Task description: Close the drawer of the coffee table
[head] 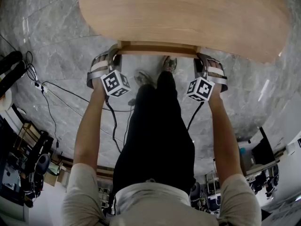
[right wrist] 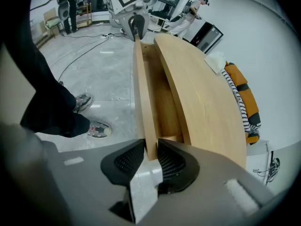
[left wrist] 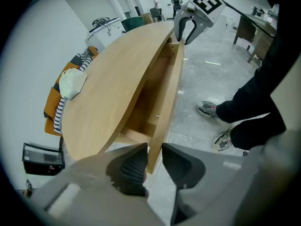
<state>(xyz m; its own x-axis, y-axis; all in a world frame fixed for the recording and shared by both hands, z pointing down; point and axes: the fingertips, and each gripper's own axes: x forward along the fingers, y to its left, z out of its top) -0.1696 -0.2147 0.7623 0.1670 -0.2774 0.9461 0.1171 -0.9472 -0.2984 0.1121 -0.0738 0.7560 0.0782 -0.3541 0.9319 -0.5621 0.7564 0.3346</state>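
Note:
The light wooden coffee table [head: 183, 13] has its drawer pulled out a little toward me, and the drawer front [head: 157, 47] shows as a narrow strip under the top's near edge. My left gripper [head: 114, 54] is shut on the left end of that front and my right gripper [head: 202, 58] on the right end. In the left gripper view the drawer front [left wrist: 167, 93] runs edge-on between the pads of the left gripper [left wrist: 154, 147], with the right gripper [left wrist: 185, 29] at its far end. The right gripper view mirrors this: drawer front [right wrist: 141, 88], right gripper [right wrist: 150, 145], left gripper [right wrist: 135, 27].
My legs [head: 157, 126] and shoes [left wrist: 209, 109] stand on the marble floor just in front of the drawer. Cables [head: 47, 93] trail at the left. A white bundle [left wrist: 70, 81] lies on the tabletop. An orange seat with striped cloth [right wrist: 242, 98] stands beyond the table.

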